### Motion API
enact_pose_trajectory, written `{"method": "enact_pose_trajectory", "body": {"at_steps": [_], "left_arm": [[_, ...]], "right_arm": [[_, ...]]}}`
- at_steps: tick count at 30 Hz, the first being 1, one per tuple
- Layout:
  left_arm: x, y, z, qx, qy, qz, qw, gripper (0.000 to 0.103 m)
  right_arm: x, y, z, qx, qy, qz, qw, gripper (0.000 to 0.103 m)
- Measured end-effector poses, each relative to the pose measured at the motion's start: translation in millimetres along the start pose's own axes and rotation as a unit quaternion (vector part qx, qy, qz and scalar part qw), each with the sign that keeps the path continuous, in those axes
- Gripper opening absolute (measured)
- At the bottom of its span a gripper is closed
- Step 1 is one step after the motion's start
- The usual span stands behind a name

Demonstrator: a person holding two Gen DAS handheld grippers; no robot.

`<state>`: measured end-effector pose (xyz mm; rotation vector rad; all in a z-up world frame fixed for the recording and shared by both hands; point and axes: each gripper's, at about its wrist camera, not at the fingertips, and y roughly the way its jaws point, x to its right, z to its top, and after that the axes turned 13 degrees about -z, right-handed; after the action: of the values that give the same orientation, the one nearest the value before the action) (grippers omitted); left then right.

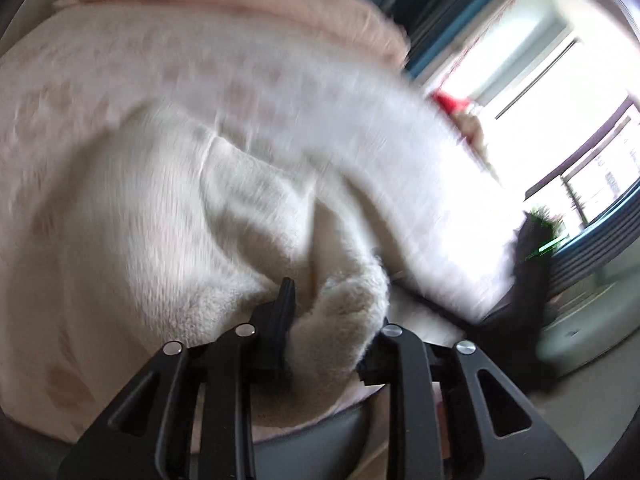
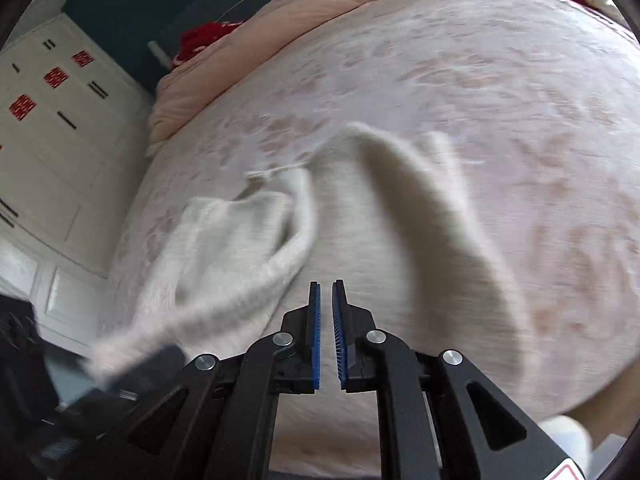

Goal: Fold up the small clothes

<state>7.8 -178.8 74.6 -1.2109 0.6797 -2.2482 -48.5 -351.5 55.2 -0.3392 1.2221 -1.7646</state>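
The left tool [image 1: 332, 320] is clamped on a thick bunch of the cream-white fluffy knitted garment [image 2: 360, 216]; in the left wrist view the fabric bulges out between the two black fingers, and the right finger is mostly hidden behind it. I judge that this hold is there to lift one edge of the garment and carry it over the rest, because from the tool the fabric rises up and stretches away toward 1 o'clock. The picture is blurred there, so motion seems likely, but its direction I cannot tell.

The right tool [image 2: 326, 332] holds nothing. Its two blue ribbed pads [image 2: 316, 344] stand a little apart, with a narrow gap between them, and they hover above the garment, pointing to 12 o'clock. In the right wrist view the left tool shows as a dark blurred shape at 8 o'clock with a strip of the garment running into it. I would say the right tool waits near the middle to take or press another part, but this is only a judgement.

The garment lies on the pale pink patterned bed cover [image 2: 500, 92], near the edge of the bed closest to the tools. It looks soft and woolly, with a ribbed border and a thin string or tag at 11 o'clock. It is rumpled, with one high fold across it, and not yet folded neatly. A plain pink quilt [image 2: 312, 4] lies at 12 o'clock, well apart.
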Motion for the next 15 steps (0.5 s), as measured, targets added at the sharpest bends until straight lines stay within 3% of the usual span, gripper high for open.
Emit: {"method": "enact_pose_trajectory", "body": {"at_steps": [2,4,5,6,9,12,15], "left_arm": [[5,-7,-23,0.026,0.029,0.014,0.9991,0.04],[13,-24,-42,0.049,0.069,0.025,0.9961,0.062],[18,-35,-52,0.057,0.093,0.031,0.9935,0.064],[22,-43,-58,0.06,0.112,0.036,0.9912,0.066],[27,-53,-75,0.056,0.163,0.092,0.9807,0.077],[12,-51,-77,0.039,0.168,0.135,0.9756,0.077],[-3,-57,-80,0.047,0.149,0.149,0.9764,0.077]], "right_arm": [[13,-15,-1,0.003,0.0,0.003,1.0,0.015],[12,-22,0,0.002,-0.01,0.011,1.0,0.034],[8,-27,2,-0.001,-0.016,0.021,1.0,0.048],[-1,-24,4,-0.003,-0.019,0.035,0.999,0.053],[-36,-10,11,-0.025,-0.022,0.071,0.997,0.061],[-58,9,15,-0.067,-0.007,0.093,0.993,0.062],[-78,28,16,-0.086,-0.027,0.058,0.994,0.062]]}}
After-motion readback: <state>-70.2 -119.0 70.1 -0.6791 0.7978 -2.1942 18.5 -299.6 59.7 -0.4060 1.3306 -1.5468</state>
